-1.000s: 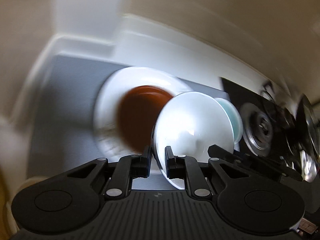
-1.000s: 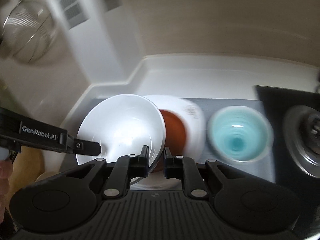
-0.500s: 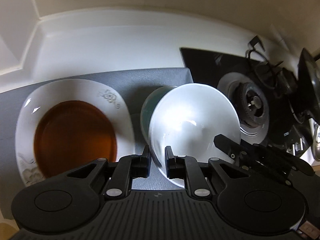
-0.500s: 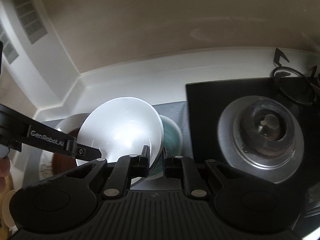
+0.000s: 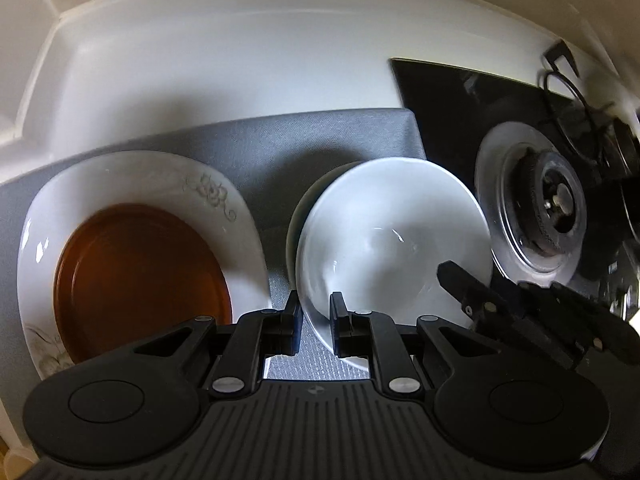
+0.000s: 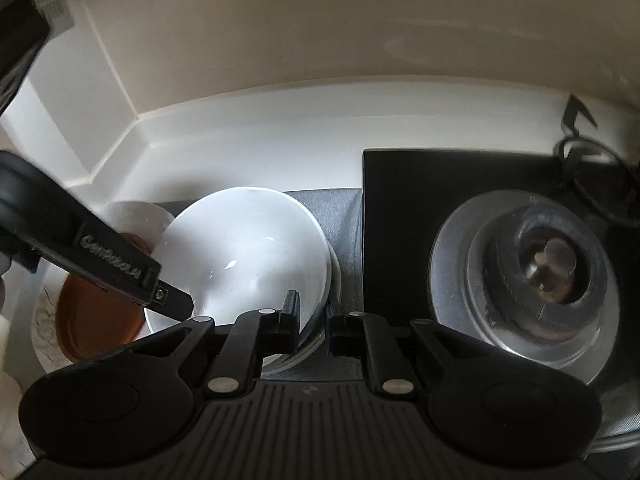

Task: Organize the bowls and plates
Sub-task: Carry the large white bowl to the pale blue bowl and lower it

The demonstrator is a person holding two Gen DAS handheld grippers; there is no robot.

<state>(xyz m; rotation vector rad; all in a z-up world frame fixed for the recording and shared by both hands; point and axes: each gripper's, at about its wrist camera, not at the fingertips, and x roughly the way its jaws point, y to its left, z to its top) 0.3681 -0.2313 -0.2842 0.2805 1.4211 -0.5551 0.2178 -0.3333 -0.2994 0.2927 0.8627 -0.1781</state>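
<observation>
Both grippers hold one white bowl by its rim. My left gripper is shut on its left rim, and my right gripper is shut on its right rim. The bowl sits in or just above a teal bowl, of which only an edge shows; I cannot tell if they touch. To the left, a brown plate lies on a white flowered plate. All rest on a grey mat.
A black gas hob with a steel burner lies right of the mat. A white counter and beige wall run behind. The right gripper's fingers show in the left wrist view.
Both grippers carried the white bowl to the right, from over the plates to over the teal bowl, then lowered it until the teal bowl is nearly hidden.
</observation>
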